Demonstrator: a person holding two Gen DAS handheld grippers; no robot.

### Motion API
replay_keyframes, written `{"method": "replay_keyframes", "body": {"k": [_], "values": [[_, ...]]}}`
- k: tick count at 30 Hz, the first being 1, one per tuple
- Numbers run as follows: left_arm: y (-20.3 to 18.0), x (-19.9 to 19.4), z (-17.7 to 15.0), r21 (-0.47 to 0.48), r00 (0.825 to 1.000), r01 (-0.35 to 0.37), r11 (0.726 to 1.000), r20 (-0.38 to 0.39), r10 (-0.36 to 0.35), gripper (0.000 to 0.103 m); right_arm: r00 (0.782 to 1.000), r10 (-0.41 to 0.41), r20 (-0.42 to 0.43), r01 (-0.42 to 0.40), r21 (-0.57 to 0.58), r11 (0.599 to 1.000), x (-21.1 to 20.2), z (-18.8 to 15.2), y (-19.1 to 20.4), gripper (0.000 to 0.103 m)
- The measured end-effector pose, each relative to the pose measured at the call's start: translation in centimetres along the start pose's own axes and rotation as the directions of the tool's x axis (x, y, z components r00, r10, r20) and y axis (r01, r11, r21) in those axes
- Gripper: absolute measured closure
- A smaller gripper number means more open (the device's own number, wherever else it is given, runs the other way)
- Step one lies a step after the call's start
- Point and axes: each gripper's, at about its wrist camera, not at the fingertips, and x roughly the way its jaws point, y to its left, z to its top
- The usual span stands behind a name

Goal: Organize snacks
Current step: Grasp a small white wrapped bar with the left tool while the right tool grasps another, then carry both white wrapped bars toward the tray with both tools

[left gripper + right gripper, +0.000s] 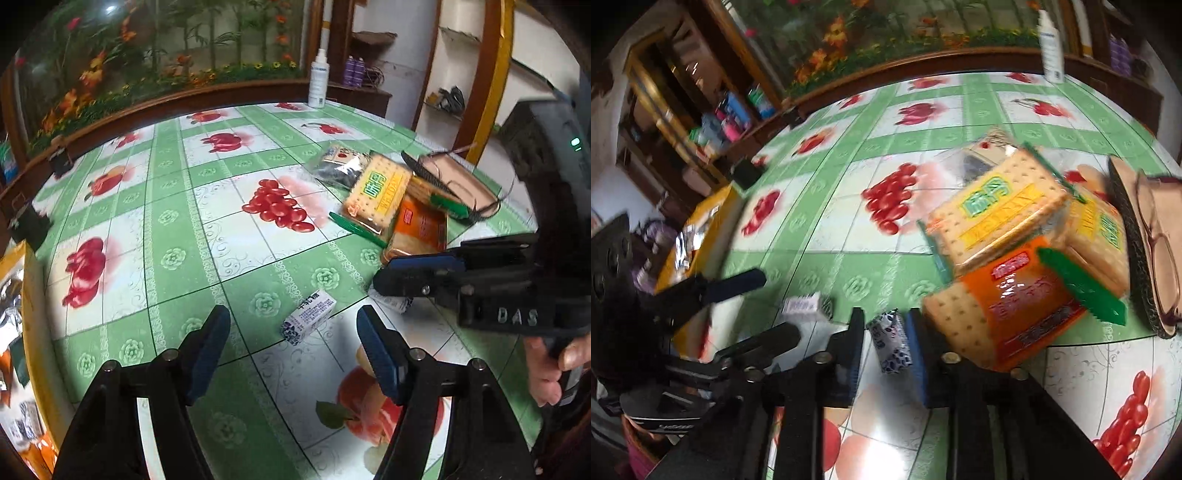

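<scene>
Two small wrapped candies in play | right gripper pinched narrow on one blue-patterned candy between its pads | left gripper wide, white candy just ahead between fingertips | advice: lower left squarely, close across candy's short sides.
</scene>
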Motion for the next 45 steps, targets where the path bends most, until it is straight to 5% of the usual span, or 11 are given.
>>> {"method": "replay_keyframes", "body": {"k": [2, 4, 6, 12, 15, 20, 26, 35, 37, 45], "values": [[-0.3, 0.4, 0.1, 0.009, 1.000, 0.003, 1.000, -0.007, -0.003, 0.047, 0.999, -0.038, 0.001, 0.038, -0.030, 0.999, 0.3, -0.3, 0.5, 0.083], [-0.3, 1.2, 0.2, 0.008, 0.999, 0.011, 1.000, -0.036, -0.011, 0.076, 0.999, -0.052, 0.001, 0.052, -0.048, 0.997, 0.4, -0.4, 0.8, 0.083], [-0.6, 1.9, 0.1, 0.021, 0.998, 0.006, 1.000, -0.060, -0.005, 0.080, 0.999, -0.051, 0.001, 0.051, -0.052, 0.997, 0.4, -0.4, 0.6, 0.083], [-1.5, 2.1, -0.1, 0.068, 0.999, -0.029, 0.997, -0.041, 0.032, 0.080, 0.995, -0.101, 0.011, 0.101, -0.117, 0.988, 0.2, -0.6, 2.0, 0.083], [-1.0, 2.1, -0.1, 0.034, 0.998, -0.043, 0.998, -0.036, 0.045, 0.090, 0.992, -0.123, 0.015, 0.124, -0.141, 0.982, 0.2, -0.7, 2.4, 0.083], [0.1, 2.0, -0.1, -0.016, 0.999, -0.038, 0.999, -0.034, 0.037, 0.090, 0.989, -0.147, 0.017, 0.148, -0.164, 0.975, 0.0, -0.9, 2.5, 0.082], [-0.1, 2.0, -0.2, -0.011, 0.999, -0.040, 0.999, -0.033, 0.040, 0.090, 0.981, -0.190, 0.039, 0.194, -0.209, 0.958, -0.3, -1.4, 3.0, 0.067], [-0.1, 1.9, -0.3, -0.018, 0.999, -0.038, 0.999, -0.031, 0.038, 0.090, 0.986, -0.167, 0.023, 0.167, -0.238, 0.957, -0.1, -2.0, 3.1, 0.067], [-0.1, 1.8, -0.4, -0.028, 0.999, -0.037, 0.999, -0.030, 0.036, 0.091, 0.983, -0.184, 0.018, 0.182, -0.250, 0.951, 0.3, -2.2, 3.3, 0.082], [0.5, 0.8, -0.3, -0.067, 1.000, -0.016, 0.998, 0.013, 0.017, 0.091, 0.988, -0.127, 0.087, 0.142, -0.197, 0.970, -1.1, -1.6, 3.1, 0.082]]}}
